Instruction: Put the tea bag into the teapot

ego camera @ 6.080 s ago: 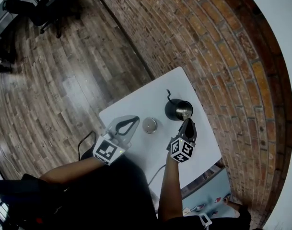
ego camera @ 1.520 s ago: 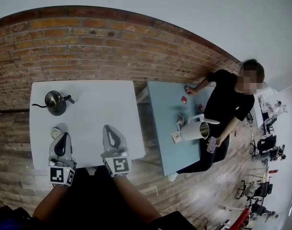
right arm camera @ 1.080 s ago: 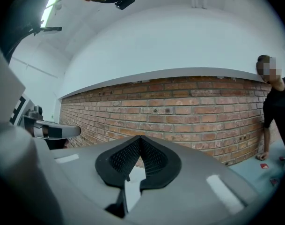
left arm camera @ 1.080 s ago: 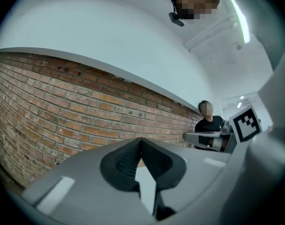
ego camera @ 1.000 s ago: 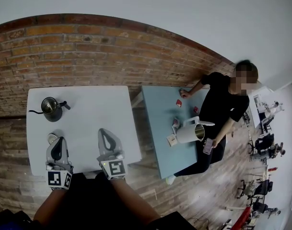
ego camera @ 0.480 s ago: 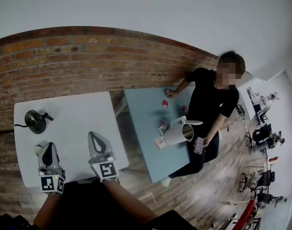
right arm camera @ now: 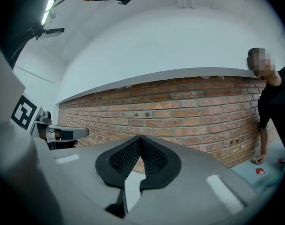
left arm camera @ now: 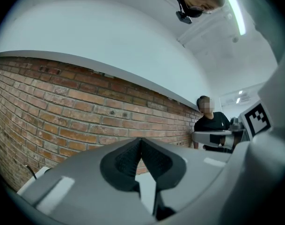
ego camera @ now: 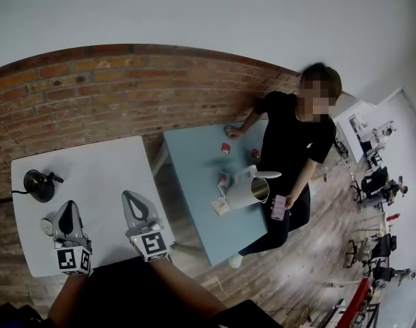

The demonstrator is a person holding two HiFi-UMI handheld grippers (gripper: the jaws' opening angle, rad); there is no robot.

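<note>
Room: I see a red brick wall (ego camera: 126, 87) running behind two tables, with wooden floor (ego camera: 214, 282) in front of them and to the right.
White table (ego camera: 105, 176): It stands at the left, its far edge against the brick. A broad bare stretch of top runs from the far left corner to the right edge.
Teapot (ego camera: 38, 184): Dark, with a thin spout pointing left. It sits near the far left corner of the white table, close to the left edge.
Tea bag: I cannot make it out in any view.
Round lid (ego camera: 47, 226): It lies on the white table near the left edge, just beside the left gripper.
Left gripper (ego camera: 69, 206): It hangs over the near left corner. Its jaws are pressed together with nothing between them.
Right gripper (ego camera: 129, 197): It hangs over the near edge, close to the right corner. Its jaws are together and empty too.
Gap: A narrow strip of floor separates the white table's right edge from the blue table (ego camera: 194, 176).
Blue table: It carries a white jug (ego camera: 247, 191) near its right edge and small red packets (ego camera: 225, 147) toward the far edge.
Person (ego camera: 289, 142): Dressed in black, standing at the blue table's far right corner, one hand on the top, a phone (ego camera: 279, 208) in the other.
</note>
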